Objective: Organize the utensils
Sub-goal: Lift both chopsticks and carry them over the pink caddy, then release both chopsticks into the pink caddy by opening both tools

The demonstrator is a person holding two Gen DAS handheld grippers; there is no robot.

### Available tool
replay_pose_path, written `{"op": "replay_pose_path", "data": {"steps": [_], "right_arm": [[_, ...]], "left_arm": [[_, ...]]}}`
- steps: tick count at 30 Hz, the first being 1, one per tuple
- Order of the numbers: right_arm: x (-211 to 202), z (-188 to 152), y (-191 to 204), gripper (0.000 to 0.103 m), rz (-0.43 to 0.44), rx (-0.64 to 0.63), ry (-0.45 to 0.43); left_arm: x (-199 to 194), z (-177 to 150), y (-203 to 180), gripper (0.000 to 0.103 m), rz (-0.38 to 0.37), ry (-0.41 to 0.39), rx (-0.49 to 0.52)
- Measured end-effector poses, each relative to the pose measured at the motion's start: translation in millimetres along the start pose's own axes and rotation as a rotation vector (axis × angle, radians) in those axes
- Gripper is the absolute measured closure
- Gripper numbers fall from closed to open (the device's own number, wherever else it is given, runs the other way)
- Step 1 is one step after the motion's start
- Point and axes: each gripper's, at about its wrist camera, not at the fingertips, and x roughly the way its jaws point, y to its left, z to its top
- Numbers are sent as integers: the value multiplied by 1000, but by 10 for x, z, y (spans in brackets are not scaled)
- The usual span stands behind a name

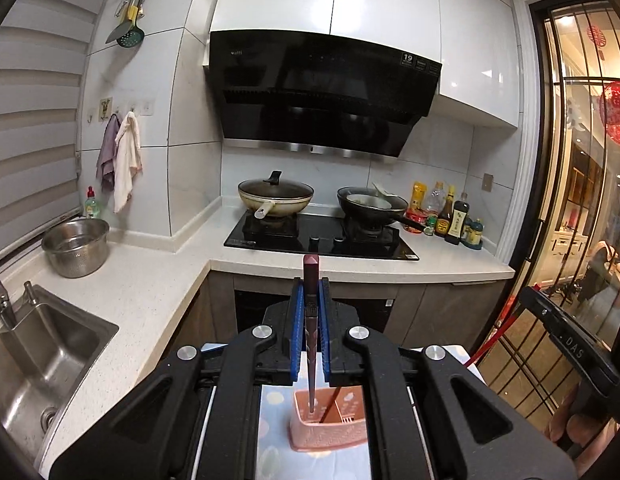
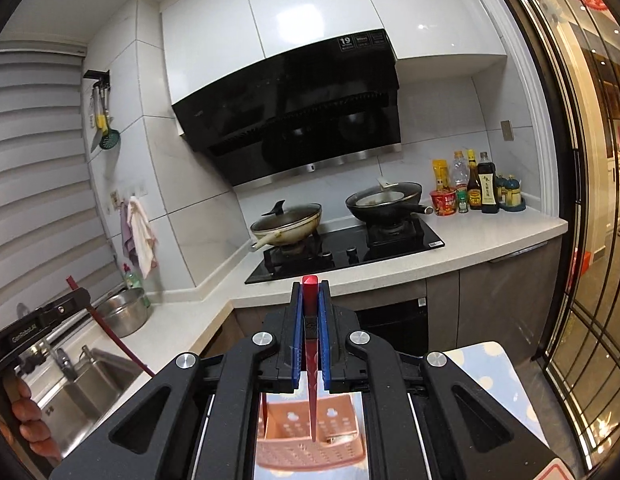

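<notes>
At the far left of the left wrist view, a stainless steel sink is sunk into the white speckled counter, with a round steel pot standing behind it. In the middle, the left gripper has its blue-padded fingers clenched on a dark maroon chopstick, held upright with its tip down at the pink perforated plastic utensil holder; whether the tip rests inside or just above the rim is hard to judge. A second dark stick leans inside that holder. The holder stands on a pale blue spotted cloth. Beyond, a lidded cream wok and a black frying pan sit on the black glass hob. In the right wrist view, the right gripper is clamped on a bright red chopstick, likewise upright over the same holder. Sauce bottles stand at the right end of the counter.
</notes>
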Motion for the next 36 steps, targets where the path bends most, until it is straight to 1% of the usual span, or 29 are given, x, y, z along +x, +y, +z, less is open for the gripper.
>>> {"op": "replay_pose_path", "data": {"steps": [5, 11, 16, 21, 22, 23, 24, 25, 26, 29, 32, 36], "right_arm": [[415, -65, -66, 96, -13, 24, 60], [735, -285, -42, 96, -51, -12, 111], [902, -439, -47, 96, -52, -18, 160], [921, -517, -63, 96, -51, -23, 177], [899, -520, -68, 93, -50, -19, 172], [878, -530, -62, 84, -55, -18, 167], [853, -528, -58, 79, -60, -17, 161], [813, -519, -59, 72, -59, -16, 152], [770, -510, -58, 69, -57, -15, 143], [617, -480, -36, 67, -50, -27, 124], [416, -462, -32, 64, -32, -28, 111], [110, -514, -72, 62, -5, -5, 116]], "left_arm": [[360, -91, 7, 96, 5, 38, 4], [697, -311, 2, 96, 0, 100, 11], [833, -458, 23, 96, 0, 140, 1], [828, -505, 41, 95, 5, 149, -9], [817, -510, 44, 94, 7, 145, -16], [806, -502, 53, 88, 12, 145, -21], [784, -491, 64, 81, 16, 145, -27], [742, -478, 72, 63, 22, 136, -35], [698, -468, 74, 54, 27, 122, -39], [561, -436, 75, 49, 40, 99, -33], [418, -433, 92, 47, 31, 103, -35], [174, -523, 111, 40, 37, 108, -22]]}}
